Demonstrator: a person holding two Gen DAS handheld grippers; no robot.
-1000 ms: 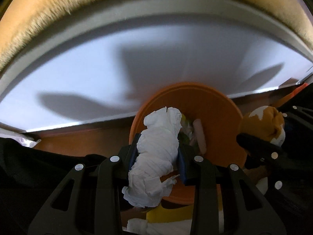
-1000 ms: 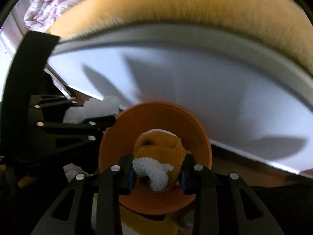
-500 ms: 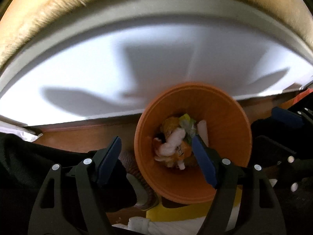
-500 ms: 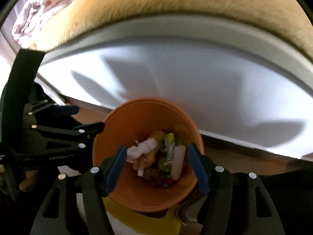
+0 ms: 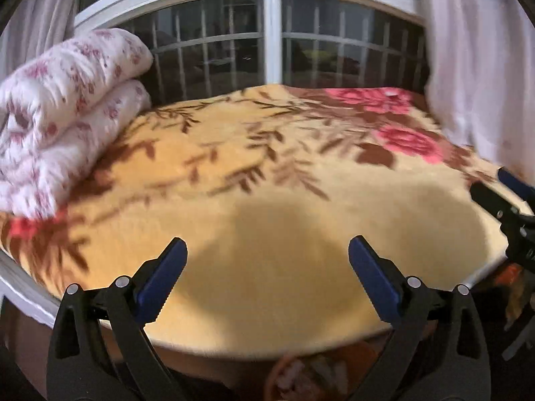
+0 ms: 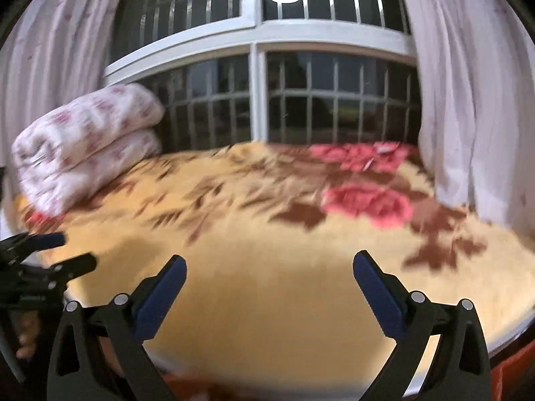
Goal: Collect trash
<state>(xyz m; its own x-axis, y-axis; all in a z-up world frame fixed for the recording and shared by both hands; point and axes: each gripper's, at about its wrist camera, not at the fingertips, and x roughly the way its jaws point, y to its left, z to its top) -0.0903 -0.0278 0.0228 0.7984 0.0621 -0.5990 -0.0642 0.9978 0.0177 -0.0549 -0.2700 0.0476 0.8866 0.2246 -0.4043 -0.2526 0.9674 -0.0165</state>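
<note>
- Grippers are both empty now. Your left gripper and right gripper each have the jaws spread wide, nothing between the blue pads. A second ago the left was pinching a wad of tissue and the right a furry orange-and-white lump, right over the orange bin.
- Half a second back the jaws had already let go, and the stuff sat in the bin with the other wrappers.
- Now you've swung both cameras up onto the bed, with the folded quilt at its far left corner.
- Bin is just a blurry sliver at the bottom edge of the left view, so that's where the trash went.
- Can't spot any more trash on the blanket, so I'd guess you're about done.
</note>
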